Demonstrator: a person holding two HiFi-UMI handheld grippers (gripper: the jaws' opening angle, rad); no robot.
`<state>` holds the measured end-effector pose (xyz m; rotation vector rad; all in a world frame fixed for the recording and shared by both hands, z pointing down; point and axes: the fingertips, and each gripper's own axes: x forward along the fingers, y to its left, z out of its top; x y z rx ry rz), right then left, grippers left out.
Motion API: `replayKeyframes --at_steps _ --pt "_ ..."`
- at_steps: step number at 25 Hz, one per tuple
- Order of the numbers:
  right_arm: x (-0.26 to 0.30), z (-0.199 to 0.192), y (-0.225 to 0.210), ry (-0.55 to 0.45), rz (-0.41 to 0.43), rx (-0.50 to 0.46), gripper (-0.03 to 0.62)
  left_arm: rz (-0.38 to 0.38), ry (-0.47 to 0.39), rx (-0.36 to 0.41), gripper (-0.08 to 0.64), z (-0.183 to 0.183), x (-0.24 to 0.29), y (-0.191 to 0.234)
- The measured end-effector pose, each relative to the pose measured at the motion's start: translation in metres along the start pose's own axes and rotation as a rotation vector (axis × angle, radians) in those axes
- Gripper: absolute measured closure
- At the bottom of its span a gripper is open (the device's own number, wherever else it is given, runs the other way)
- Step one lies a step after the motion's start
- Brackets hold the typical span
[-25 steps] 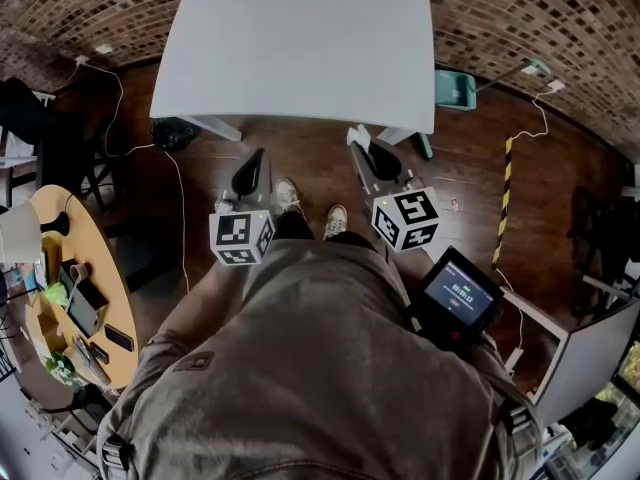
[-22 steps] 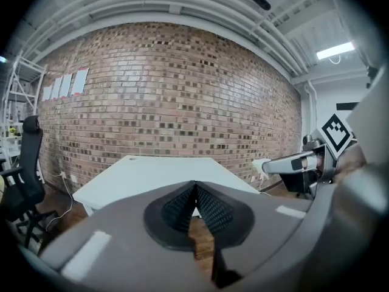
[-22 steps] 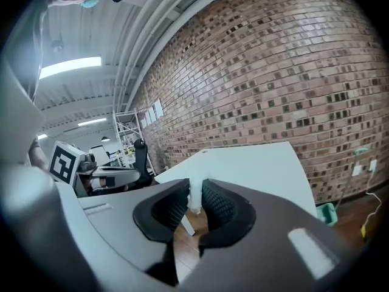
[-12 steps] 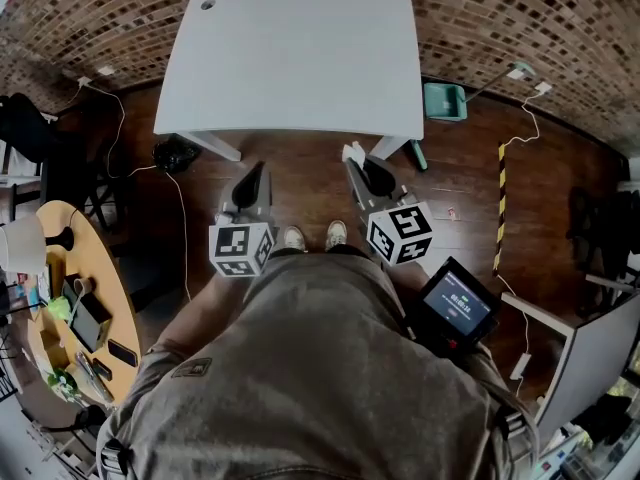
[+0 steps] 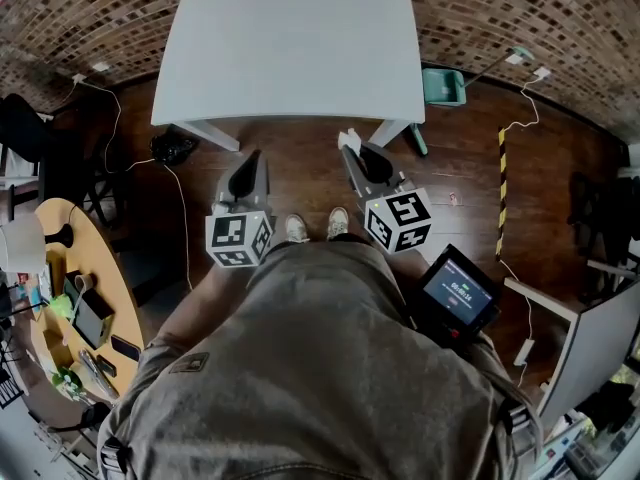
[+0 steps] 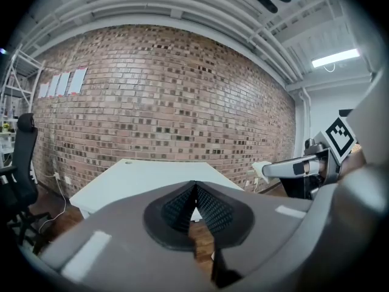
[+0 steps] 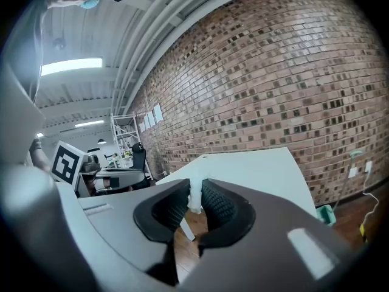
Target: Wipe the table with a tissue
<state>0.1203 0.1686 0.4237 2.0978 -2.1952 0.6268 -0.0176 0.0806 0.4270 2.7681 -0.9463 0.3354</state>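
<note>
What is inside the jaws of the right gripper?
A small white tissue is pinched between the right gripper's black ribbed pads; only its top edge sticks out. The rest is covered by the pads.

Tissue (image 7: pixel 195 199) mostly buried between jaws of right gripper (image 7: pixel 196 190), only white sliver showing (shape untellable). Both hands hidden behind person's torso (image 5: pixel 330 368). Round wooden table (image 5: pixel 45 268) cut by head view's left edge. Print on handheld screen (image 5: pixel 458 290) too small.
</note>
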Motion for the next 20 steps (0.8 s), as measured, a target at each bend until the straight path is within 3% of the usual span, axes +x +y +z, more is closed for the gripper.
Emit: replayKeyframes --at_steps 20 --pt "0.0093 -0.0062 0.0039 0.014 0.052 -0.014 0.525 0.055 0.020 -0.025 0.558 -0.0094 -0.0052 0.0068"
